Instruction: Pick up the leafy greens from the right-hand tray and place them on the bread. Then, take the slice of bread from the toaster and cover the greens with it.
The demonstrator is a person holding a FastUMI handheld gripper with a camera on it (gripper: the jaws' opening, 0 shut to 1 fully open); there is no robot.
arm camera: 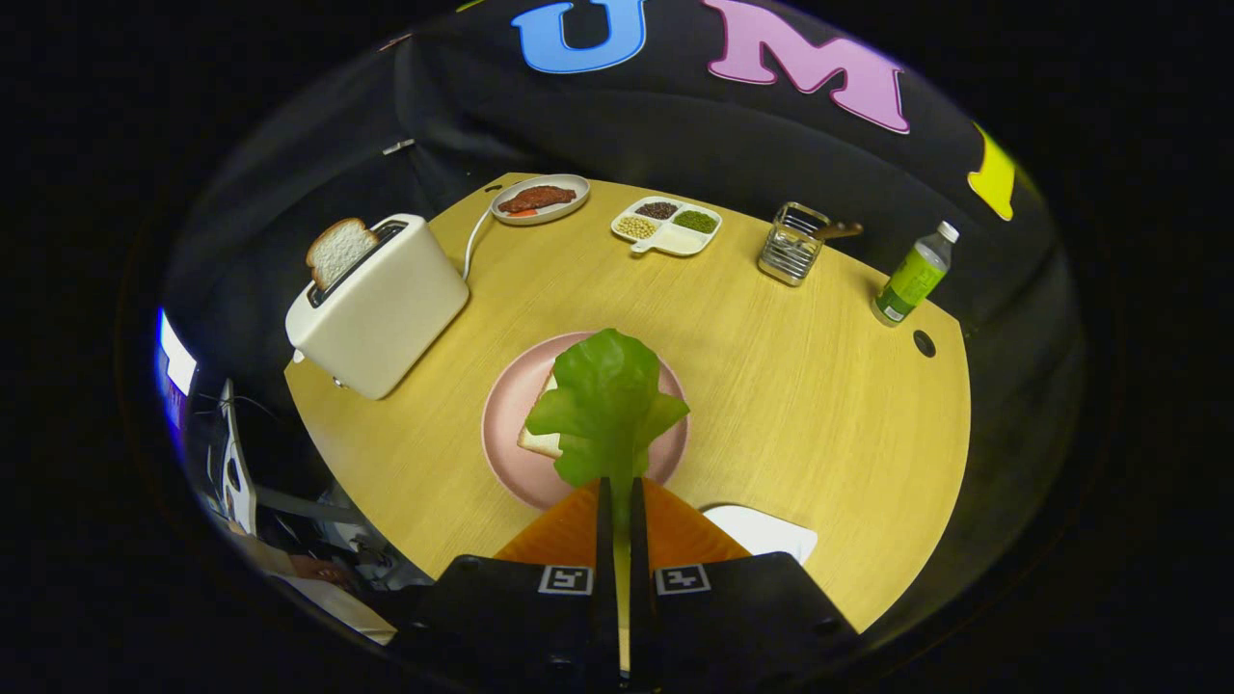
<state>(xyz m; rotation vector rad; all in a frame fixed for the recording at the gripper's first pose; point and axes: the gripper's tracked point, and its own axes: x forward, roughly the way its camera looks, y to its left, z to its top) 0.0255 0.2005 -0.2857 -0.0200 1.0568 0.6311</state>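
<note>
The claw (622, 487) is clenched on the stem of the greens (605, 400), both fingers pressed to it with hardly a gap between them. Held by the stem, the leaf stands out ahead of the fingers and spreads over the pink plate (506, 424), so that it can be let down flat. I judge it is hovering above the bread (542, 439) on that plate and not yet laid there; whether leaf and bread touch I cannot tell.

The plate sits in the middle of the desk (791, 386), toward its near edge. Only a pale corner of the bread shows past the leaf. Beneath the fingers, at the near edge, lies an orange tray (569, 535), and just right of it a white tray (762, 530); what they hold I cannot tell.

The toaster (386, 308) stands at the left edge, a slice (339, 251) upright in its slot and well clear of the top, easy to pinch for the second step.

Along the far edge are an oval dish (569, 207) with something red-brown in it, a divided dish (675, 241) with dark, green and pale beans in separate compartments and one left bare, and a wire holder (791, 255) with a utensil in it. A bottle (911, 280) stands at the far right corner.
</note>
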